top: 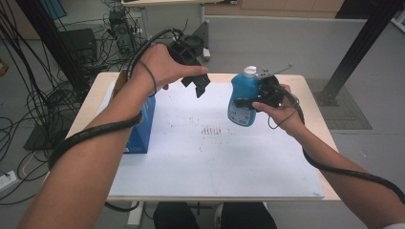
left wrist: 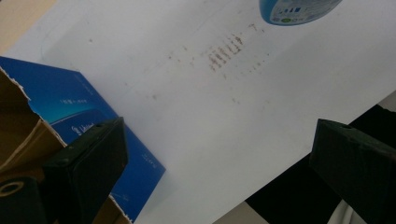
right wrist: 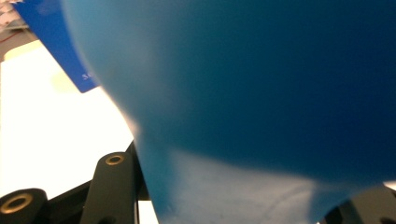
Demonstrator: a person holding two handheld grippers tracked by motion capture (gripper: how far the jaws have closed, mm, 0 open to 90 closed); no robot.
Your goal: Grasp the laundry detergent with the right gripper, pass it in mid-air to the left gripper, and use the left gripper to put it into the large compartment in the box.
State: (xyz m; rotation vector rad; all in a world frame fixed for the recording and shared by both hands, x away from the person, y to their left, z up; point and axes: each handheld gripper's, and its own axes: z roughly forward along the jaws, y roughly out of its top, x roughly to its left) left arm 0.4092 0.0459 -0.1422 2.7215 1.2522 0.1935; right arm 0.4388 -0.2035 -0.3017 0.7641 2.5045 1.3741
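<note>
A blue bottle (top: 242,98) with a white cap hangs above the right half of the table, tilted, and my right gripper (top: 255,97) is shut on its body. Up close in the right gripper view the bottle (right wrist: 261,102) is a blurred blue mass between the jaws. My left gripper (top: 198,83) is held in the air over the back of the white mat (top: 210,157), jaws pointing down. In the left gripper view its fingers (left wrist: 93,158) stand wide apart with nothing between them, and the bottle's base (left wrist: 299,11) shows at the top edge.
An open blue carton (top: 141,129) with a torn cardboard edge (left wrist: 28,121) lies on the mat's left side. Small brown stains (top: 212,130) mark the mat's middle. Cables and equipment clutter the floor behind the table's left; a black post stands at the right.
</note>
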